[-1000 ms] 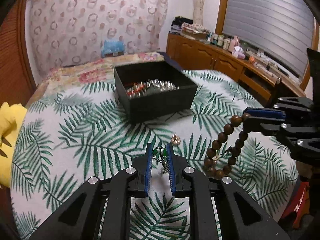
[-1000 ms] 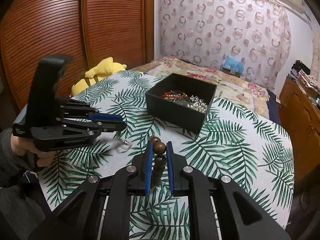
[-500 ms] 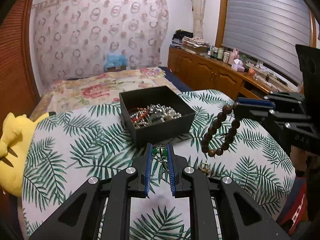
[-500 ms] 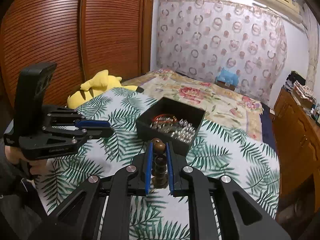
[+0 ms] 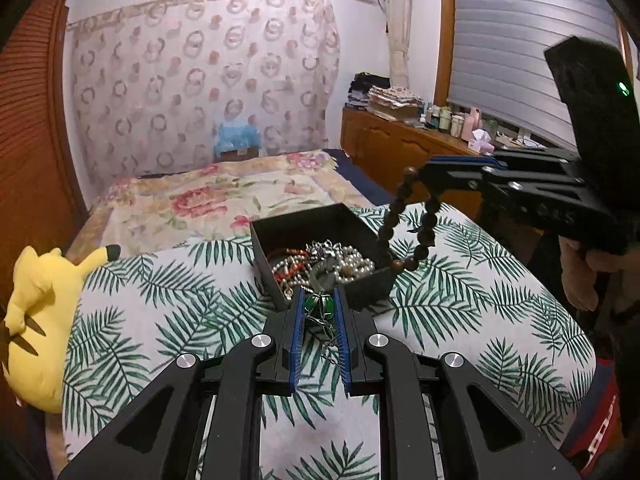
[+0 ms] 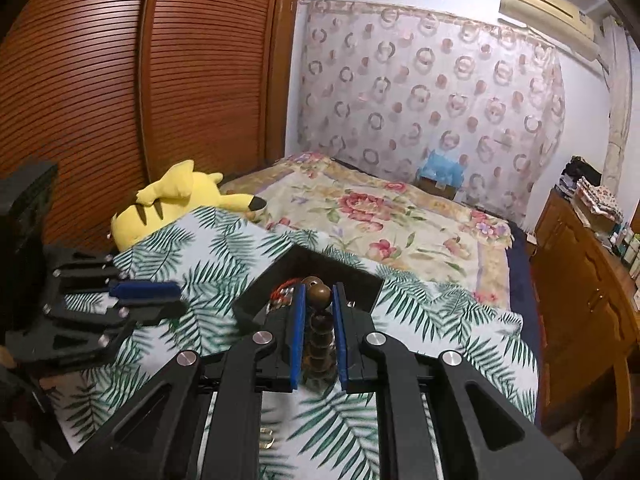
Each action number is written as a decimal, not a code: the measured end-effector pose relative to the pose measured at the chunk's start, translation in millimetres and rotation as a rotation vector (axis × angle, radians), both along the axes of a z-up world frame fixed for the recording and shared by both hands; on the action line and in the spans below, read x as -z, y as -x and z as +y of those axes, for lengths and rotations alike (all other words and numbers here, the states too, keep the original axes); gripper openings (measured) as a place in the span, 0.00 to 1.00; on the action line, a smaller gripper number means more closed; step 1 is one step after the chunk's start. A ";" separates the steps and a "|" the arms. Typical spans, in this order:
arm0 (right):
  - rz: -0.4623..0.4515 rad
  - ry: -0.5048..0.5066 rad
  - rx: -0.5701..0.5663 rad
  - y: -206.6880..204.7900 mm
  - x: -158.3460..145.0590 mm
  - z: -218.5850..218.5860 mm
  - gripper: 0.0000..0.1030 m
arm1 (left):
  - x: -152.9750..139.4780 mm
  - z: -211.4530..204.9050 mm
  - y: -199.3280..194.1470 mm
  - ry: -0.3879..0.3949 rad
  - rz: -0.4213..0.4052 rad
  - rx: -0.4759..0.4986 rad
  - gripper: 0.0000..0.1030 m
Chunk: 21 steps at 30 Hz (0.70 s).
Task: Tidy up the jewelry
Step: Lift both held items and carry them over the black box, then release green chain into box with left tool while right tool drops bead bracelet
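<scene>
- While both grippers hang above a bed with a palm-leaf cover point(image 5: 460, 304), each one is clamped on a piece of jewelry.
- The left gripper point(image 5: 318, 312) pinches a small chain piece with green stones point(image 5: 320, 306) between its blue pads; thin silver links dangle below the jaws.
- The right gripper point(image 6: 319, 312) grips a bracelet of brown wooden beads point(image 6: 320, 320). In the left wrist view the same bracelet point(image 5: 426, 232) hangs as a long loop from the gripper's tip, its long axis running straight down.
- A black open box point(image 5: 368, 280) sits on the cover ahead of both grippers, already holding pearls, silver pieces and red beads point(image 5: 324, 260).
- From the left gripper the box lies directly in front and just below, very near the jaw tips.
- The bracelet's lowest beads hang at the box's right rim, seemingly just above it; whether they touch cannot be told.
- Judging by this, the right hand is the closer one to dropping its load: the loop needs to shift a little leftward, over the box's interior, before the jaws open.
- A small gold item point(image 6: 266, 440) lies loose on the cover under the right gripper; what it is cannot be made out.
- A yellow plush toy point(image 5: 40, 320) rests at the bed's left edge, well apart from the box.
</scene>
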State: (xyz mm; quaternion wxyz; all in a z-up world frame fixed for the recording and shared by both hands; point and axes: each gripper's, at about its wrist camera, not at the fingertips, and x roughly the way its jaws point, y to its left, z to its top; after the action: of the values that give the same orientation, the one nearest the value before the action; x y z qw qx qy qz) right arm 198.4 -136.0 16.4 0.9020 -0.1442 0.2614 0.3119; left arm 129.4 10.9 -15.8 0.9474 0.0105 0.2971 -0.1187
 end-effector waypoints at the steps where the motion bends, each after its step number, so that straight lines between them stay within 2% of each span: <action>1: 0.000 -0.002 0.004 -3.7 -1.0 2.1 0.15 | -1.0 -0.1 -1.0 -0.001 -0.002 -0.001 0.13; 12: 0.051 -0.012 0.065 -56.6 9.7 19.1 0.15 | -11.1 -1.2 -20.3 -0.023 -0.023 -0.013 0.13; 15: 0.100 -0.029 0.068 -67.6 19.1 19.0 0.15 | -15.7 0.0 -23.7 -0.014 -0.039 -0.016 0.13; 21: 0.146 -0.045 0.060 -74.0 34.9 21.8 0.15 | -20.6 -1.4 -37.2 -0.027 -0.047 -0.030 0.13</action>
State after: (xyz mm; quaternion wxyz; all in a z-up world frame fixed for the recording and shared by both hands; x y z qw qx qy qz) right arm 272.3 -114.2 -18.5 0.8924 -0.0929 0.3238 0.3002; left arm 166.6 9.5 4.7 0.9556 0.0217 0.2764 -0.1001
